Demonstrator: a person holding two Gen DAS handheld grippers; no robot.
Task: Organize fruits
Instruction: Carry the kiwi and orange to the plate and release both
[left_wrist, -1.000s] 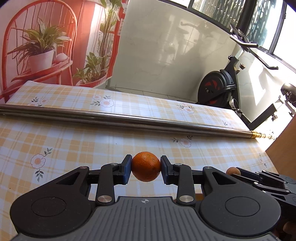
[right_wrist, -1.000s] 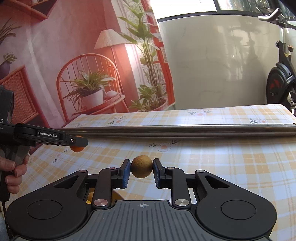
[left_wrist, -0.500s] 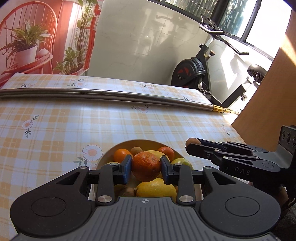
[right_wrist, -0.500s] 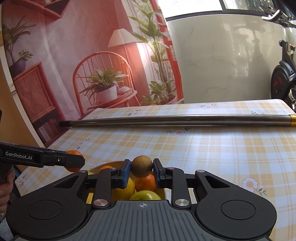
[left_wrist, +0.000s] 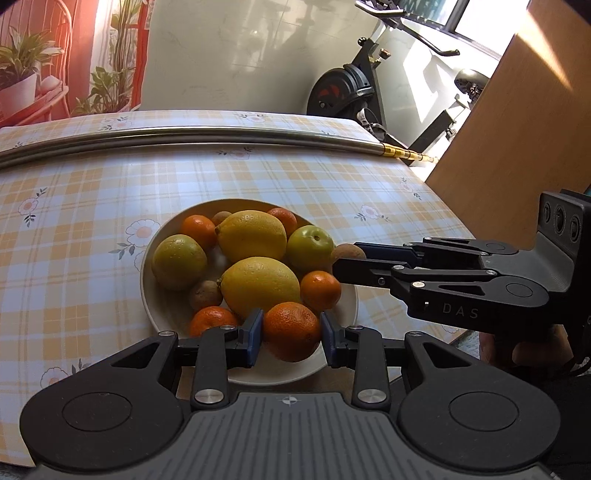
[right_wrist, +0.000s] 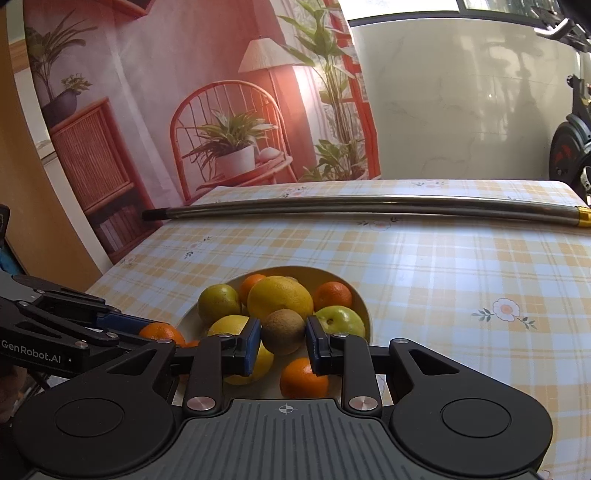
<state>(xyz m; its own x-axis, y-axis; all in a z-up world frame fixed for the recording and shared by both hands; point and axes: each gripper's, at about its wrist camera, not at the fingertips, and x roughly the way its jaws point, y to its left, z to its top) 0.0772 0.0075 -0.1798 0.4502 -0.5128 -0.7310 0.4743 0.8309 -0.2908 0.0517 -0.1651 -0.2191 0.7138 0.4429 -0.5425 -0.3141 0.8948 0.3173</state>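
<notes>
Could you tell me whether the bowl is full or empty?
Nearly full: the bowl holds lemons, oranges and more.

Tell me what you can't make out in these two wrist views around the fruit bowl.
- Left wrist view: near rim of the bowl, hidden by the left gripper clamping the orange.
- Right wrist view: bowl's near half, hidden by the right gripper holding the kiwi.
- Neither view shows whether either fruit touches the pile.

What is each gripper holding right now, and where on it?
Left gripper: an orange, pinched across its middle. Right gripper: a kiwi, likewise across its sides.
</notes>
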